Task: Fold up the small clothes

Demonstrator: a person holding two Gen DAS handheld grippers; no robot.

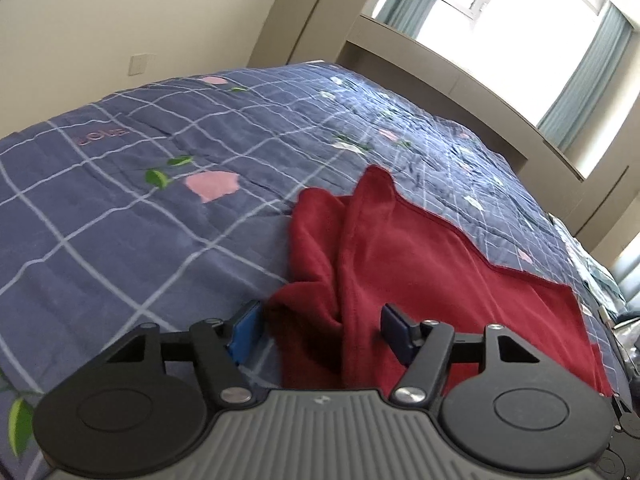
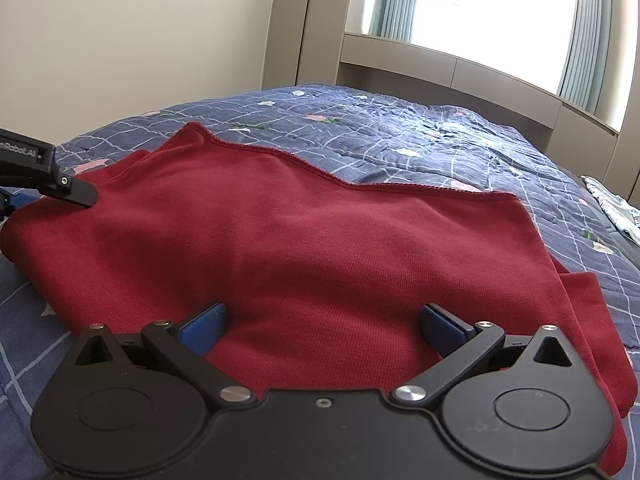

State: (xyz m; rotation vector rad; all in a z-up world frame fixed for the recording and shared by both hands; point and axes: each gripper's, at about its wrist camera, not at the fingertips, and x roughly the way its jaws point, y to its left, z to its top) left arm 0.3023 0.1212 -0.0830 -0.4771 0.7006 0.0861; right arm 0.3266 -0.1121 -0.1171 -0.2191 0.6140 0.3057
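The left wrist view alone shows the bunched, folded end of the red garment (image 1: 400,264) between the spread pads of the left gripper (image 1: 324,330), not pinched. The right wrist view shows its broad flat body, long axis across the frame, hemmed edge on the far side. The right gripper (image 2: 322,326) is spread wide over it. Open quilt (image 1: 120,220) lies beyond and to the left.

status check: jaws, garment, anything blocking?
Left gripper open, straddling a bunched fold. Right gripper open. Dark red knit garment on blue checked bedspread. Nothing blocking.
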